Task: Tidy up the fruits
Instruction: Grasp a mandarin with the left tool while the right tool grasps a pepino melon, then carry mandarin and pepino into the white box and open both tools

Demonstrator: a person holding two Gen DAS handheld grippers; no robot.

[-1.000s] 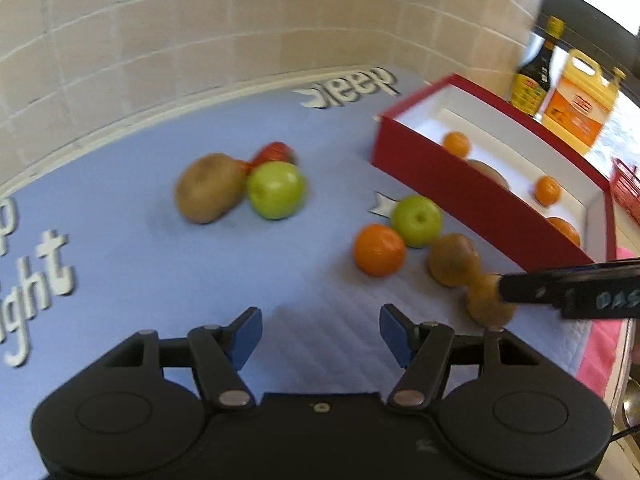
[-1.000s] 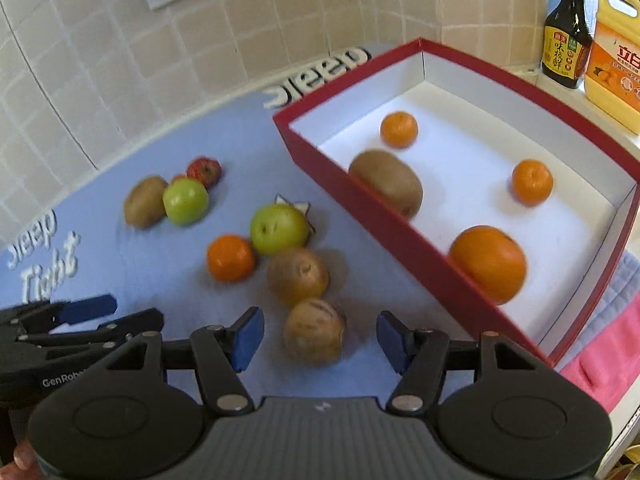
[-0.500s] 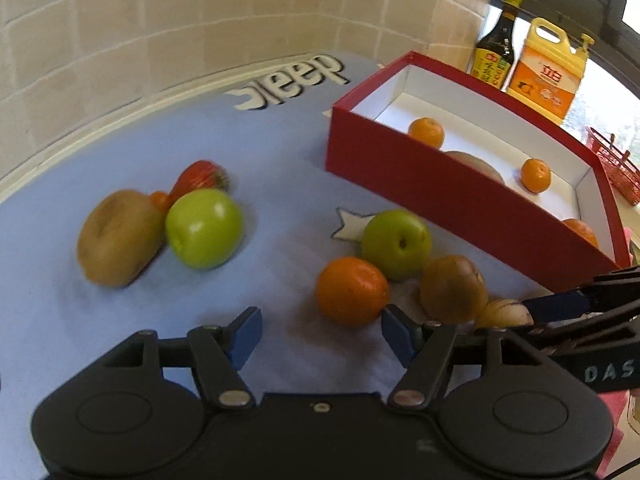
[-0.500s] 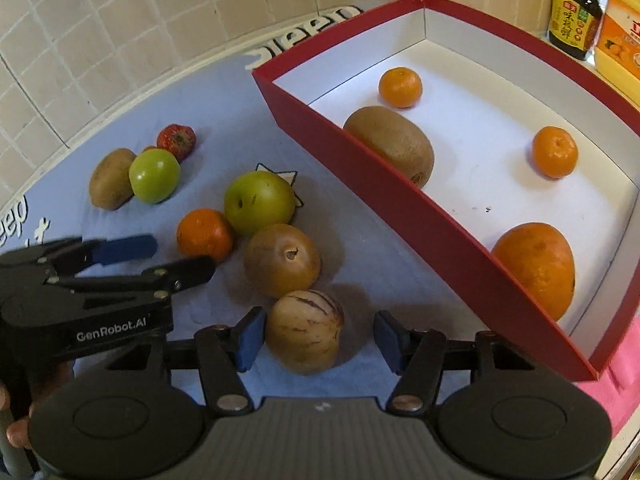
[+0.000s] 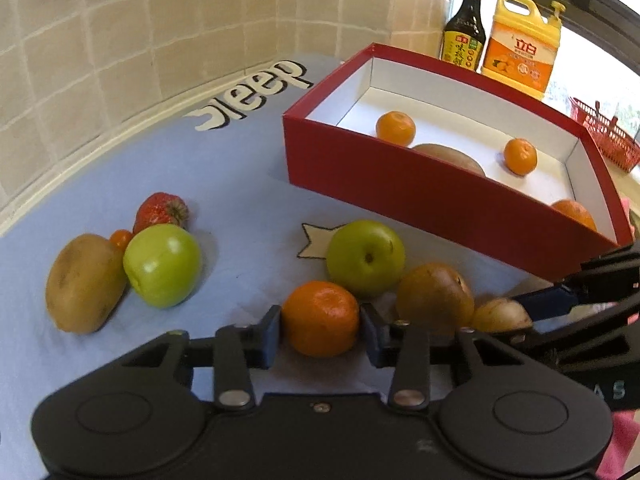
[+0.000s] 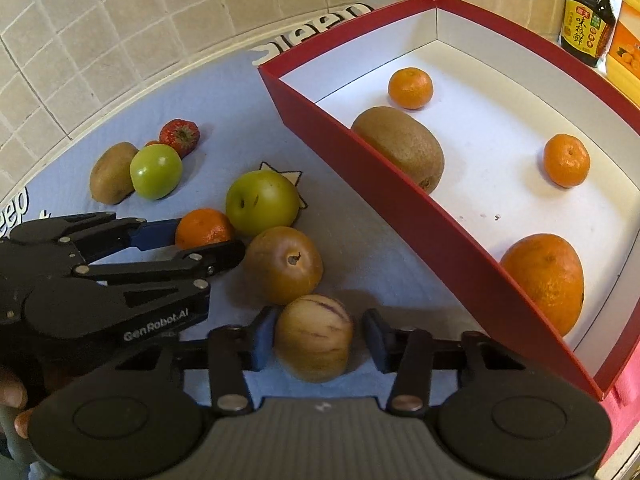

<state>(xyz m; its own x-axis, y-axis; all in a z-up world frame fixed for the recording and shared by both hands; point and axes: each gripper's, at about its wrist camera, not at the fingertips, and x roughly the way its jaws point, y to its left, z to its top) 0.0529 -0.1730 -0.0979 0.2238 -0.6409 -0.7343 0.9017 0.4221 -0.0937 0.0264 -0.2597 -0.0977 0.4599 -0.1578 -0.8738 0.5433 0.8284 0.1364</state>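
My left gripper (image 5: 321,334) is open, its jaws on either side of a small orange (image 5: 321,317) on the blue mat; it also shows in the right wrist view (image 6: 200,240). My right gripper (image 6: 316,338) is open around a pale striped melon-like fruit (image 6: 314,338), close on both sides. Next to these lie a brown round fruit (image 6: 284,265) and a green apple (image 6: 262,201). Further left are a kiwi (image 5: 82,282), a second green apple (image 5: 162,266) and a strawberry (image 5: 160,211). The red box (image 6: 400,208) holds oranges and a kiwi (image 6: 400,146).
A soy sauce bottle (image 5: 464,26) and a yellow detergent jug (image 5: 520,46) stand behind the box by the window. A tiled wall (image 5: 160,40) borders the mat at the back. A red basket (image 5: 604,140) sits at the far right.
Both grippers have moved forward and down. The orange now sits between the left jaws and the striped fruit between the right jaws, and both jaw pairs have narrowed.
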